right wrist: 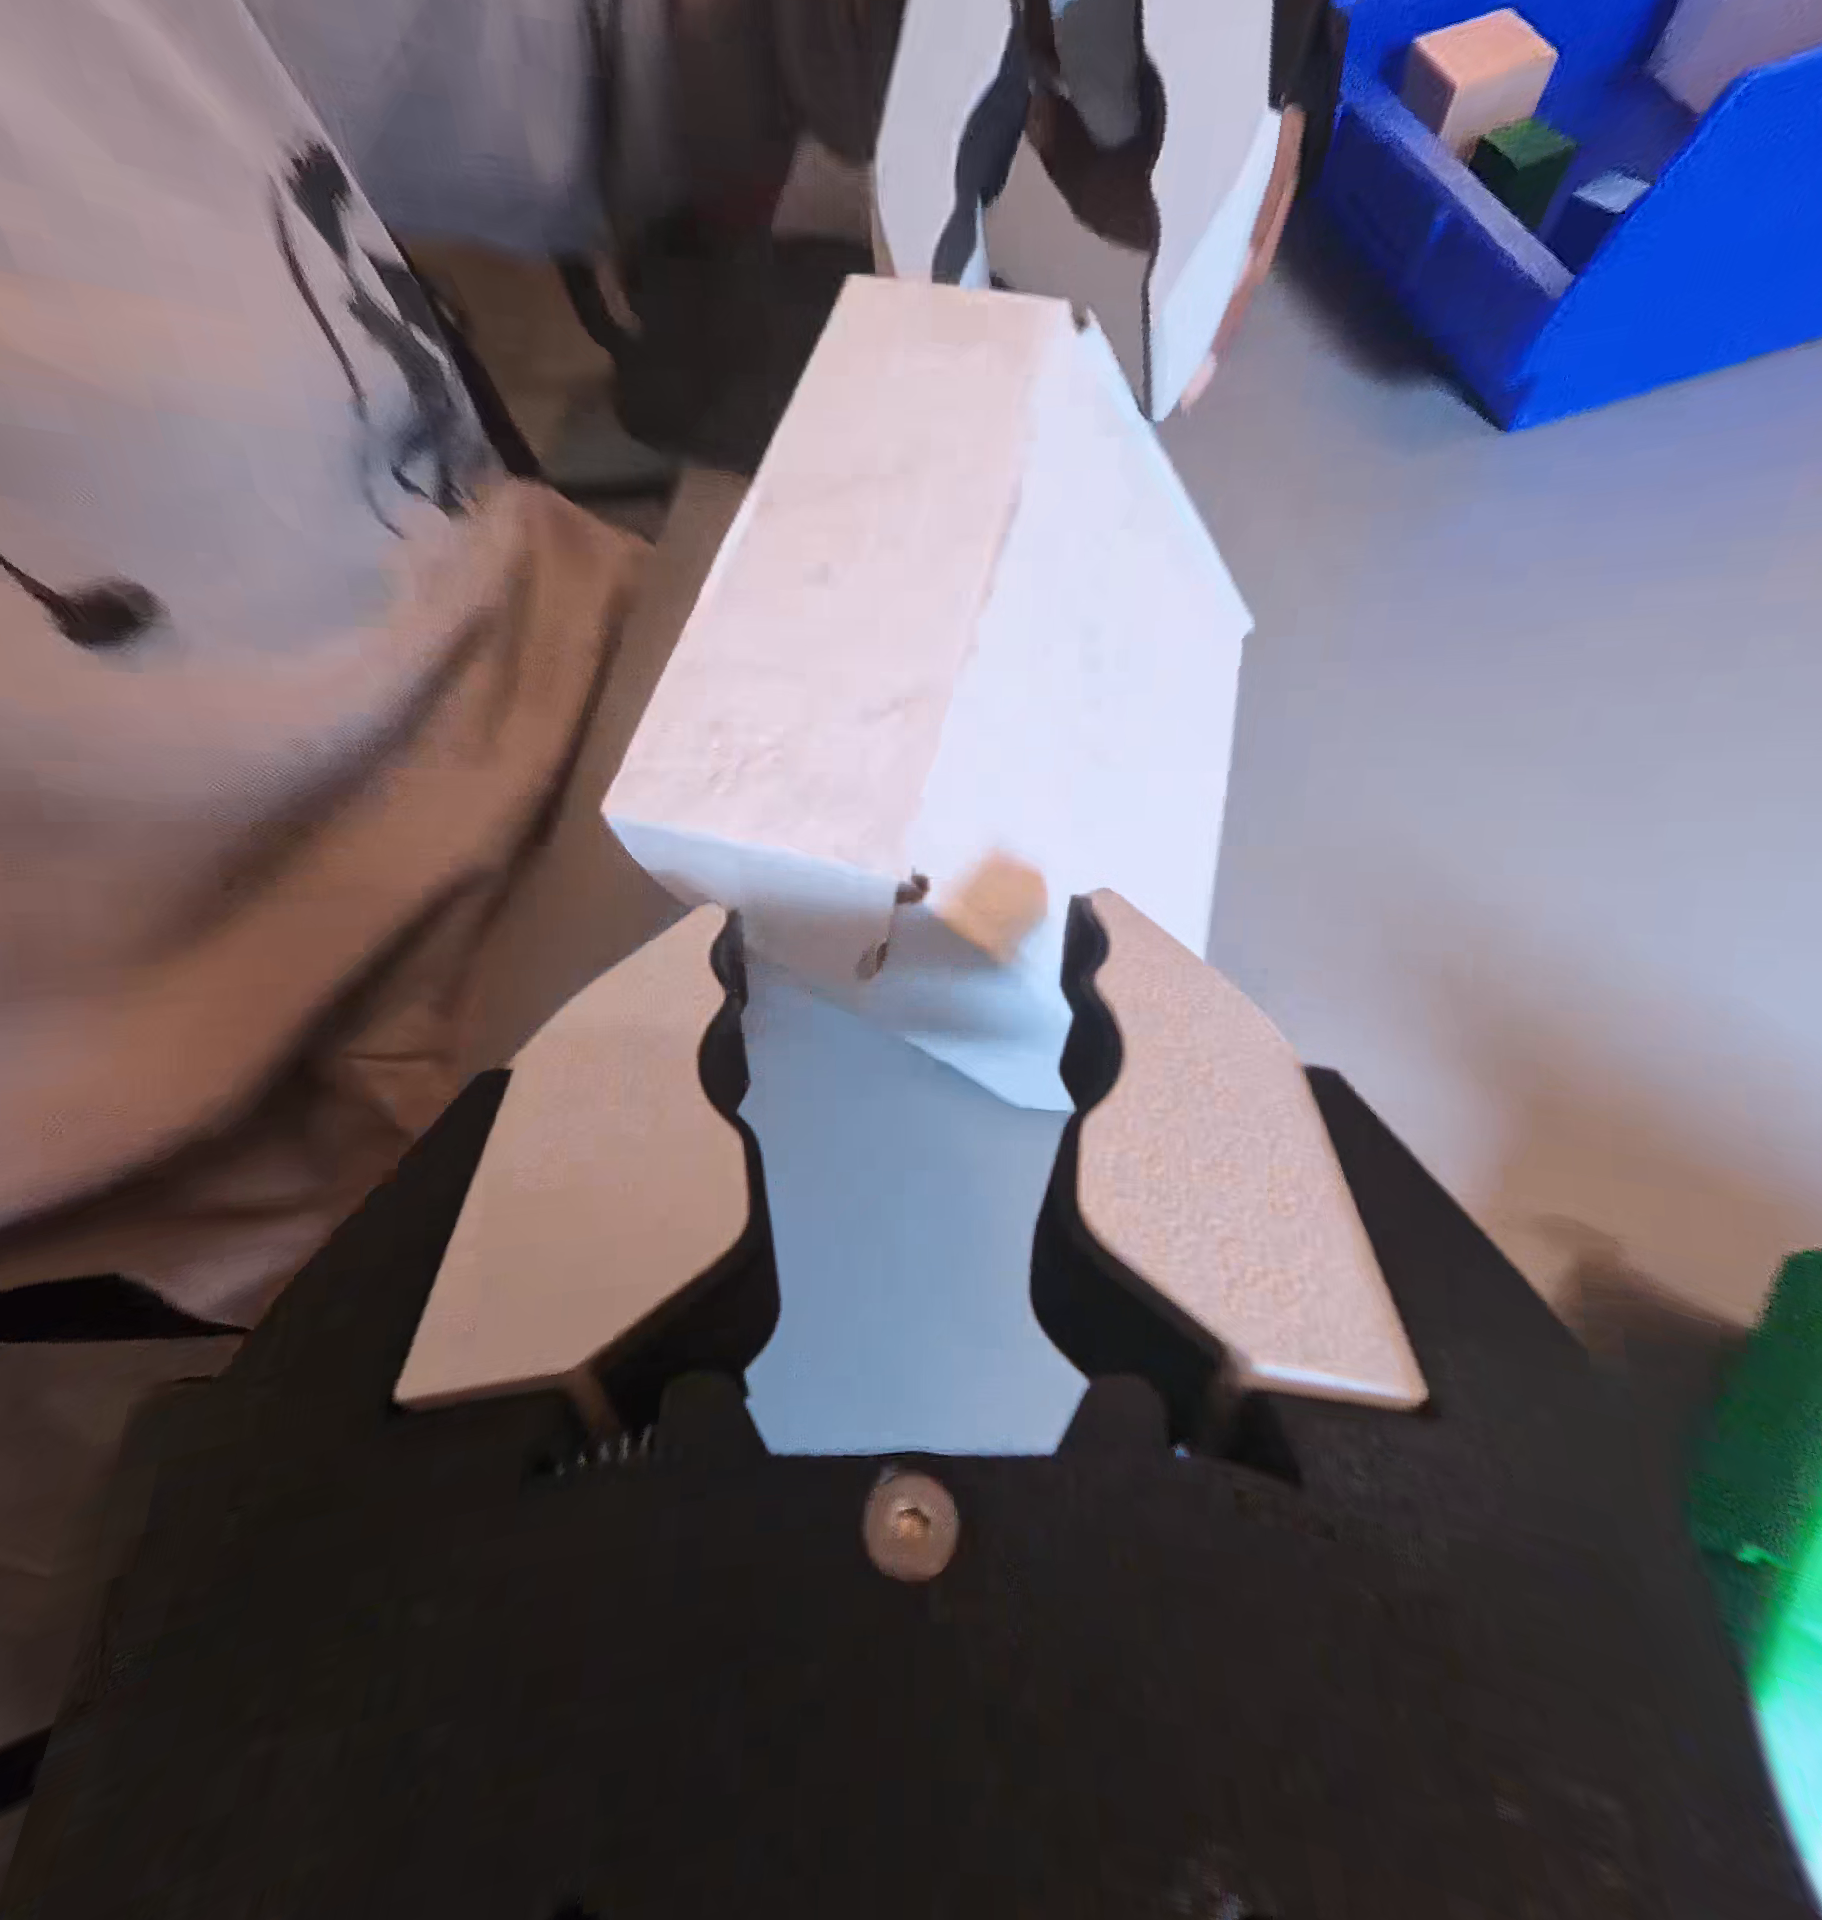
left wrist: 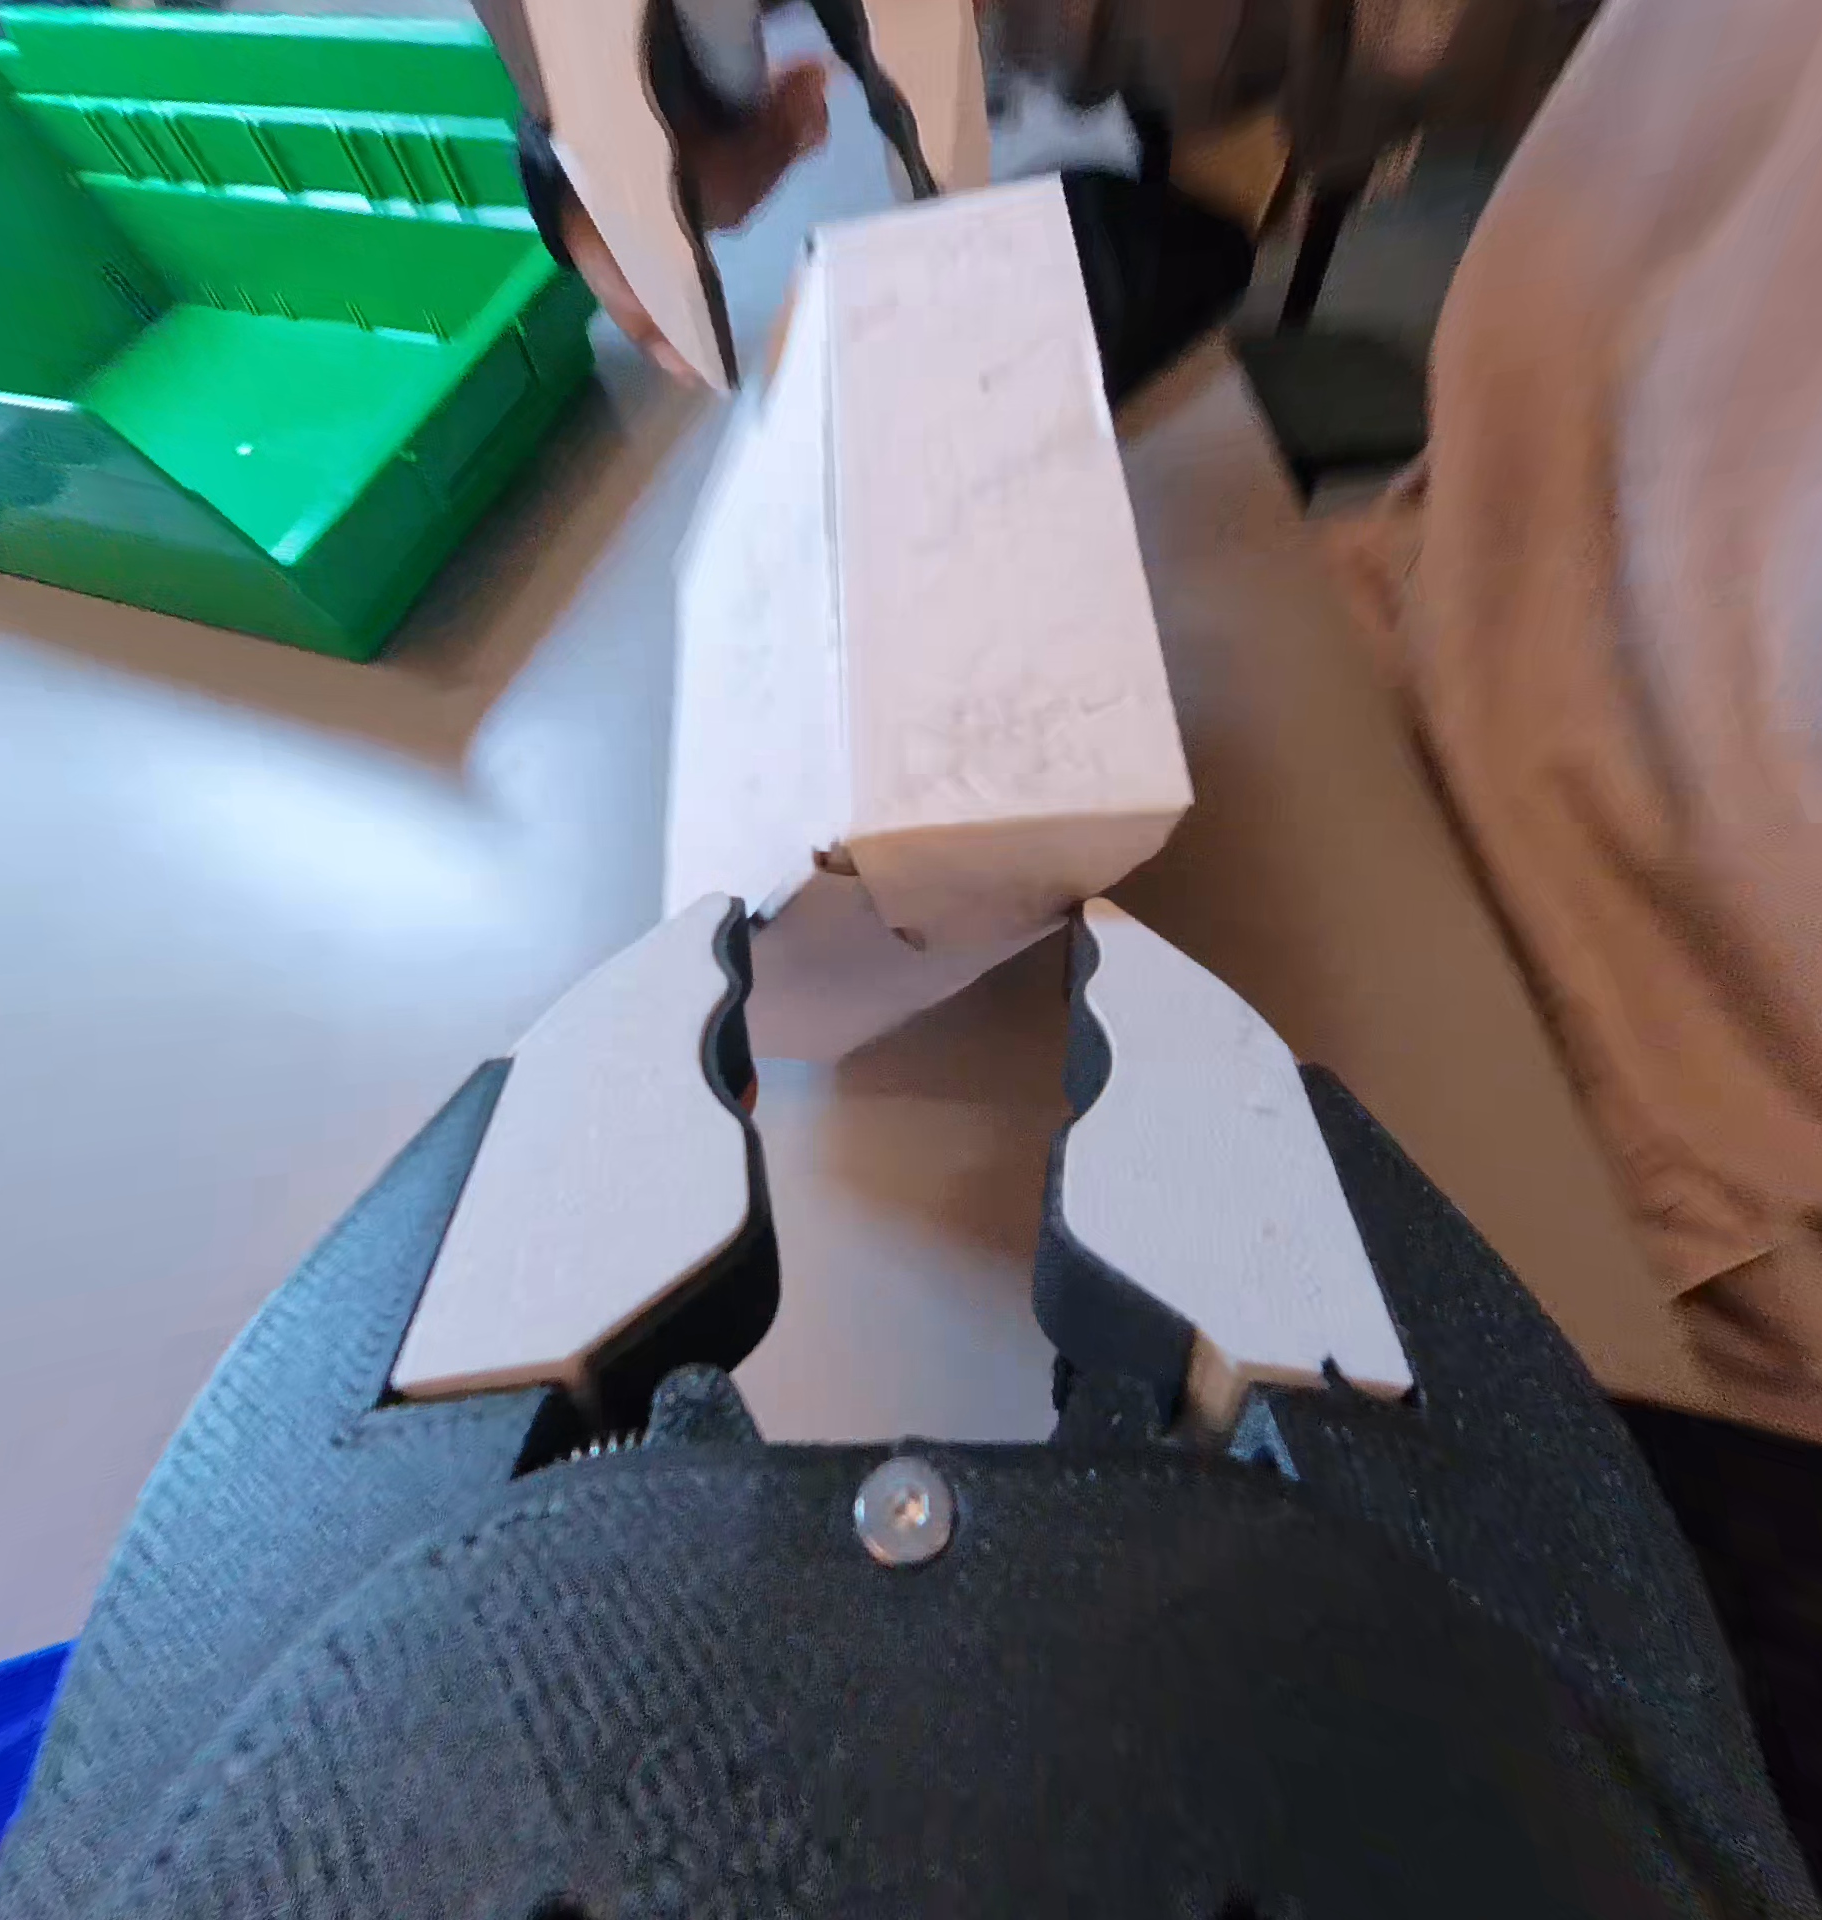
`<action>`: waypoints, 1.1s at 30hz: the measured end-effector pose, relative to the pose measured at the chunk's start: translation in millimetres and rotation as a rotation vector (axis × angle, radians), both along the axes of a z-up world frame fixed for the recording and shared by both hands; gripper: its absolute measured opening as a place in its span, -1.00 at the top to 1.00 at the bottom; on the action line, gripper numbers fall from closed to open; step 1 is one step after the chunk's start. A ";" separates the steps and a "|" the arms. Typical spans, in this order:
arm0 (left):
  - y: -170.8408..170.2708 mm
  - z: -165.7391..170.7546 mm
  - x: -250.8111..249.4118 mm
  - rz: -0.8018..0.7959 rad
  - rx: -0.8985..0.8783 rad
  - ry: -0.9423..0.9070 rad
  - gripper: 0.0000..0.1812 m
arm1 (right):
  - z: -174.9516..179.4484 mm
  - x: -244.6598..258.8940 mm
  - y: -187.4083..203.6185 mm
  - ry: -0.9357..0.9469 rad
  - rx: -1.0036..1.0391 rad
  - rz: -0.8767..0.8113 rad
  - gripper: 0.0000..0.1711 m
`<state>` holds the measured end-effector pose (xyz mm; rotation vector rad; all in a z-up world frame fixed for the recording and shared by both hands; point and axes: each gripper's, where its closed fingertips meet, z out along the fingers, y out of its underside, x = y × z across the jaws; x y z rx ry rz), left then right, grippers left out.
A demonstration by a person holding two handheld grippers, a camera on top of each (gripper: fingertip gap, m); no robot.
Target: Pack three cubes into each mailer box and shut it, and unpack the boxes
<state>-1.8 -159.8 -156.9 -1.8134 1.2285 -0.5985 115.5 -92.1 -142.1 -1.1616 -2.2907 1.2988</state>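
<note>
A white mailer box is held off the table, tilted, between my two grippers, one at each end. My left gripper is shut on its near end. My right gripper is shut on the opposite end of the box. The lid flap hangs open on the table side. A blurred tan cube shows at the box's near corner by the right fingers. Each gripper also shows at the far end in the other's view, the right one and the left one.
A green divided bin stands on the grey table, and its corner shows in the right wrist view. A blue bin holds a tan cube and a green cube. A person's beige shirt is close beside the box.
</note>
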 end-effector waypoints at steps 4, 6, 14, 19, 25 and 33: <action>11.5 7.3 -4.5 0.054 -0.099 -0.270 0.41 | -4.4 -3.0 12.7 -0.037 -0.179 -0.030 0.30; 16.3 9.5 -8.8 0.088 -0.095 -0.326 0.44 | -2.6 -5.6 22.2 -0.008 -0.243 -0.078 0.33; 19.2 19.8 -17.8 0.058 -0.029 -0.258 0.34 | 9.3 -3.2 32.2 0.087 -0.198 -0.130 0.32; 29.7 35.8 -19.5 -0.012 0.021 -0.180 0.30 | 12.3 -10.8 24.7 0.127 -0.094 -0.124 0.34; 39.9 30.0 2.1 -0.077 0.012 -0.163 0.52 | 17.9 -22.5 21.8 0.135 -0.151 -0.145 0.57; 50.0 40.3 -2.1 0.007 0.086 -0.162 0.74 | 27.2 -25.4 30.8 0.059 -0.265 -0.193 0.65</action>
